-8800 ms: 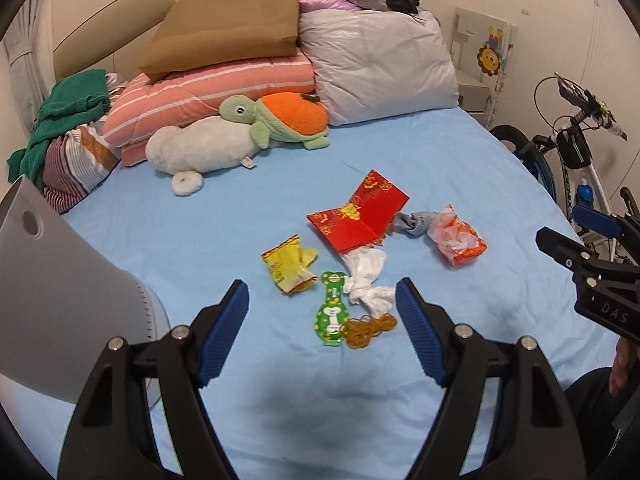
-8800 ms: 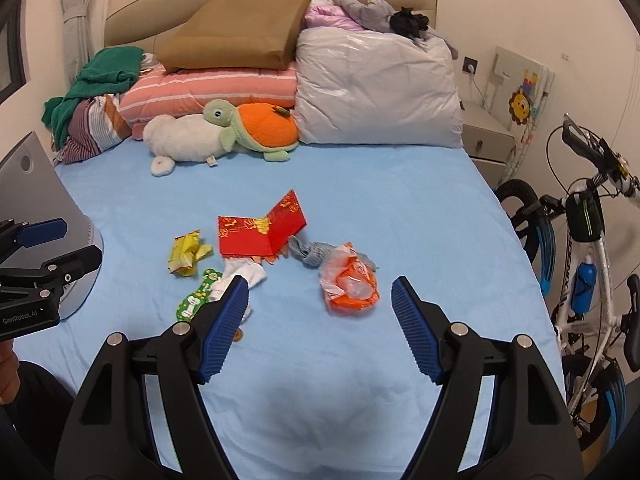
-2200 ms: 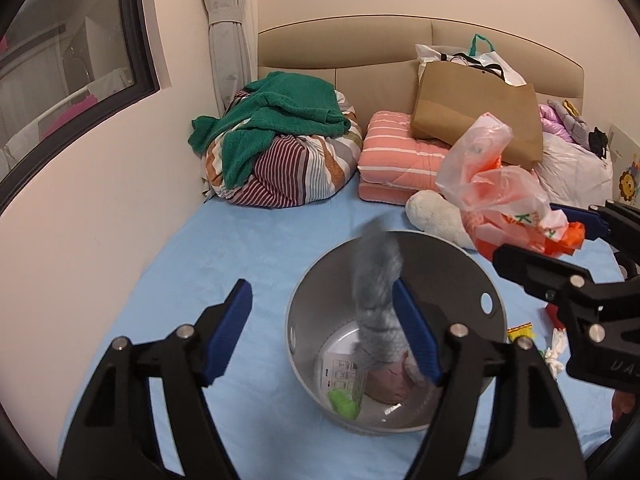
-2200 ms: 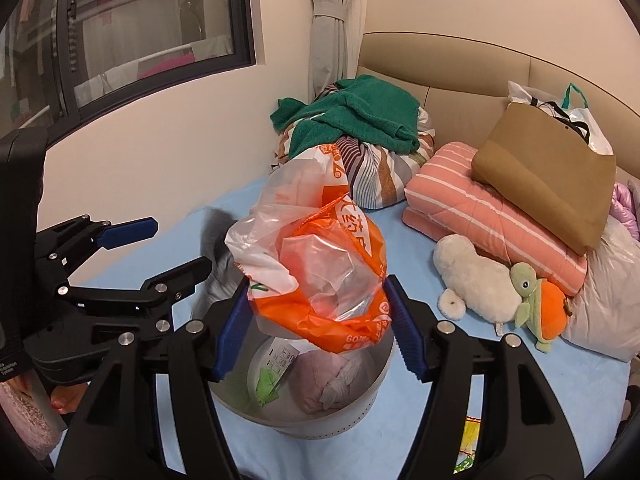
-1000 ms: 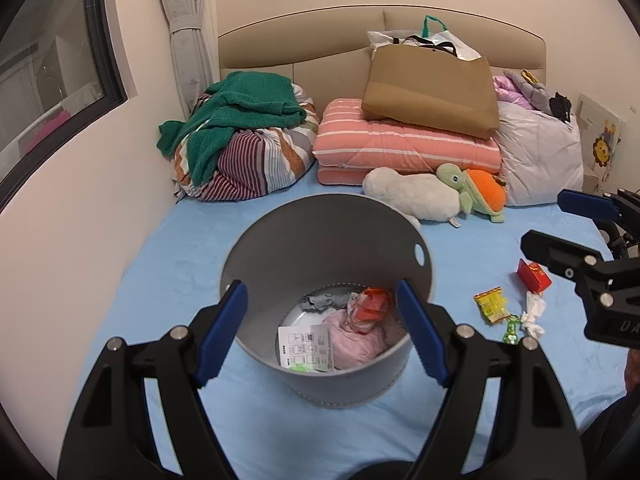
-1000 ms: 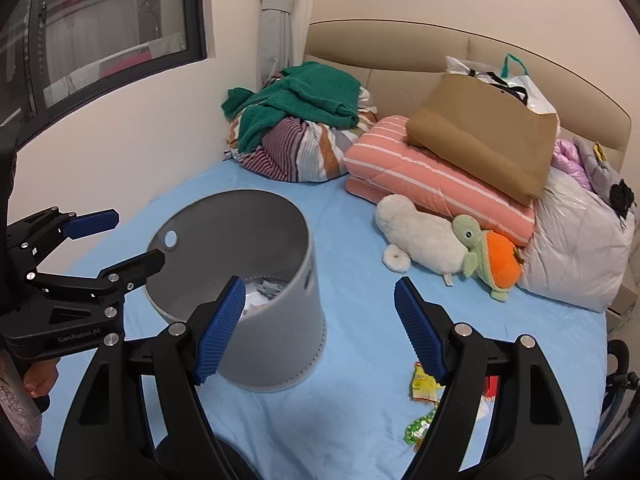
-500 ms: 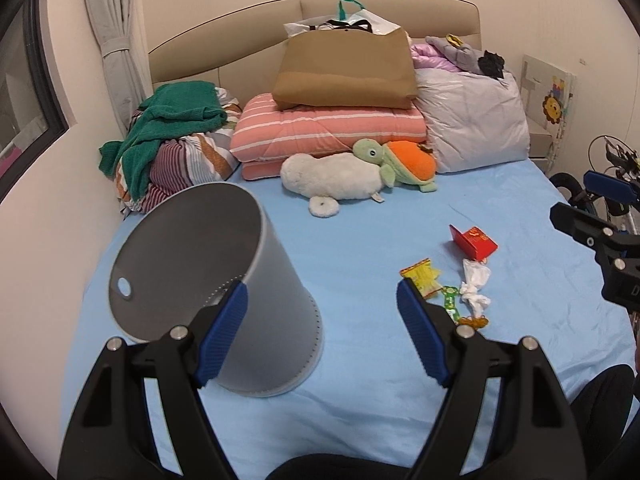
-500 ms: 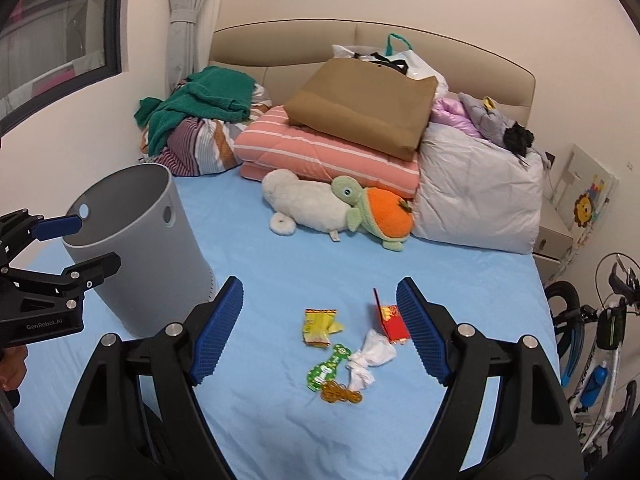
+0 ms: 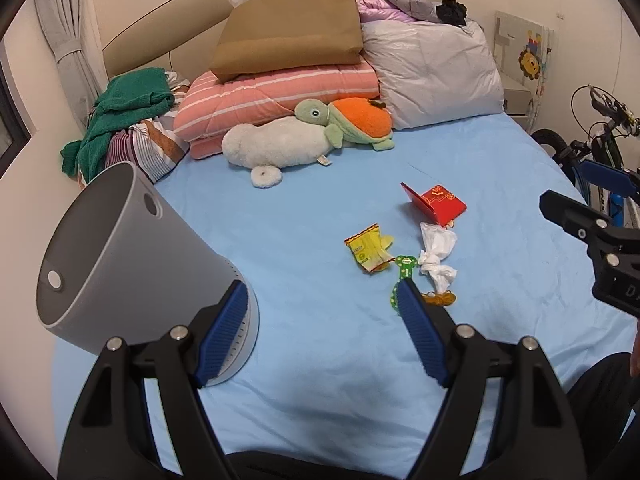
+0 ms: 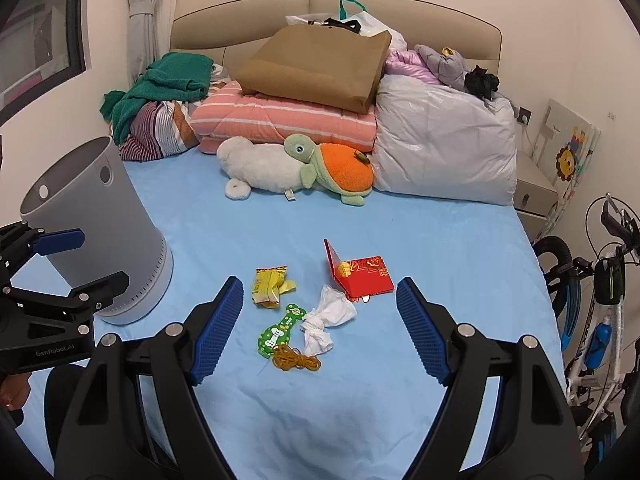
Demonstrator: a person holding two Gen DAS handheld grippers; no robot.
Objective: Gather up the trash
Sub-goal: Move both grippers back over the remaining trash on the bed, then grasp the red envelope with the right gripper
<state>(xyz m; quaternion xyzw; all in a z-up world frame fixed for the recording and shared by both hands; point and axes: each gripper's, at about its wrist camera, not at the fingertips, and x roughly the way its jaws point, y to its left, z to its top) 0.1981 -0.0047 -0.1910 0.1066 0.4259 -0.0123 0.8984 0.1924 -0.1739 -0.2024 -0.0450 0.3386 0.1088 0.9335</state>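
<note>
Open blue sheet was left between the near edge of the bed (image 10: pixel 360 420) and the litter, and around the red packet (image 10: pixel 364 276). The left side was blocked by the grey bin (image 10: pixel 96 232); the head end was crowded by the plush turtle (image 10: pixel 332 168) and pillows (image 10: pixel 440 148).

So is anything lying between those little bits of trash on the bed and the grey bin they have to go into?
Nothing visible does. The yellow wrapper, the white tissue and the red envelope lie in a cluster on the blue sheet, and only bare sheet separates them from the grey bin to their left.
</note>
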